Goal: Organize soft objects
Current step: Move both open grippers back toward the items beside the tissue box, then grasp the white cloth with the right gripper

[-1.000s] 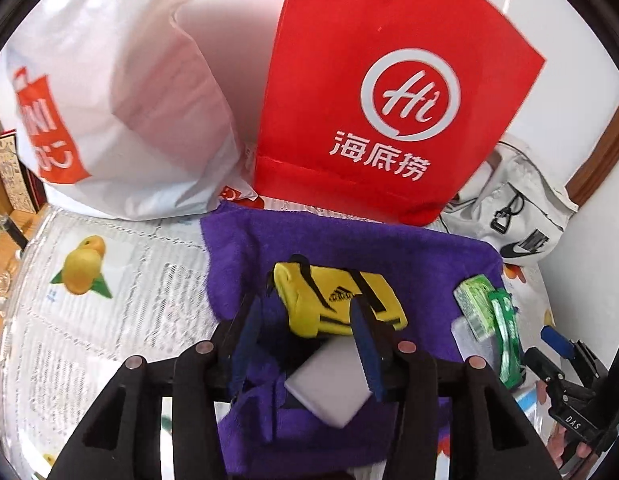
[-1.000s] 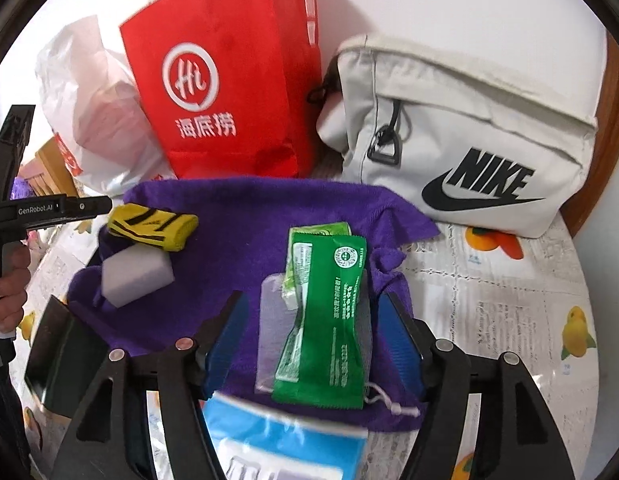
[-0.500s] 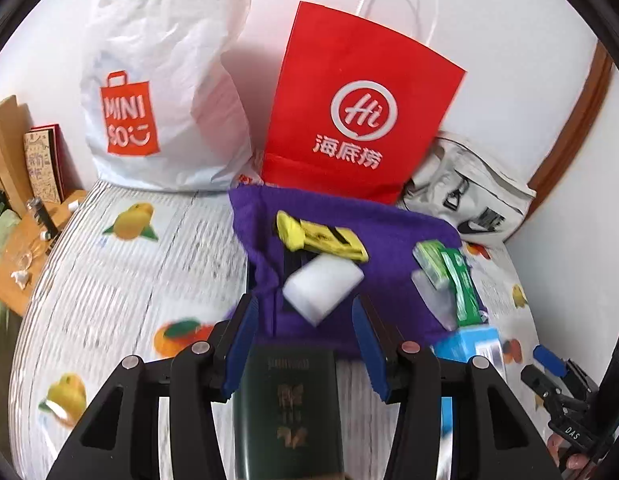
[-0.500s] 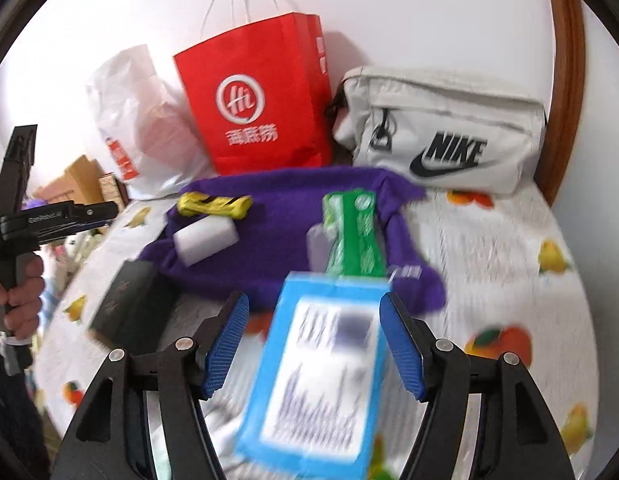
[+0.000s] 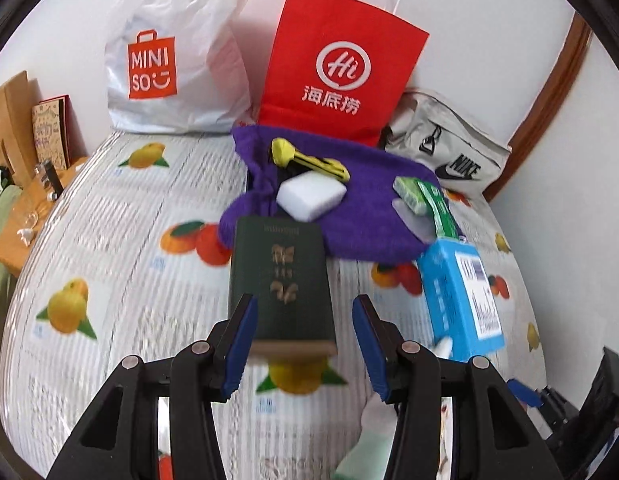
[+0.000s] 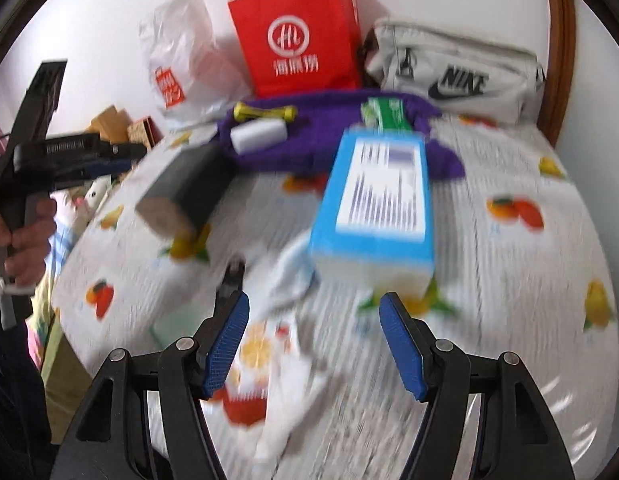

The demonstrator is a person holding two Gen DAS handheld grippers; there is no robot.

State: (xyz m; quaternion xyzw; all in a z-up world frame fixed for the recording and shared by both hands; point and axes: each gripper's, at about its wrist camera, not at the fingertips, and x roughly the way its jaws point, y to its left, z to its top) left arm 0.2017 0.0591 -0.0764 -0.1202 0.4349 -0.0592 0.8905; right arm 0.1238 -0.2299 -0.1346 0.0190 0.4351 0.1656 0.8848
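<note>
"MINISO" stands on the white plastic bag (image 5: 177,52) far left; "Hi" and "海底捞" on the red paper bag (image 5: 341,64); "NIKE" on the grey pouch (image 5: 449,152) far right.

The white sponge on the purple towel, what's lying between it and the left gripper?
In the left wrist view, a dark green book lies between the left gripper and the white sponge, its far end overlapping the purple towel.

bright even daylight; fisheye edge warp; right wrist view motion-blurred.
</note>
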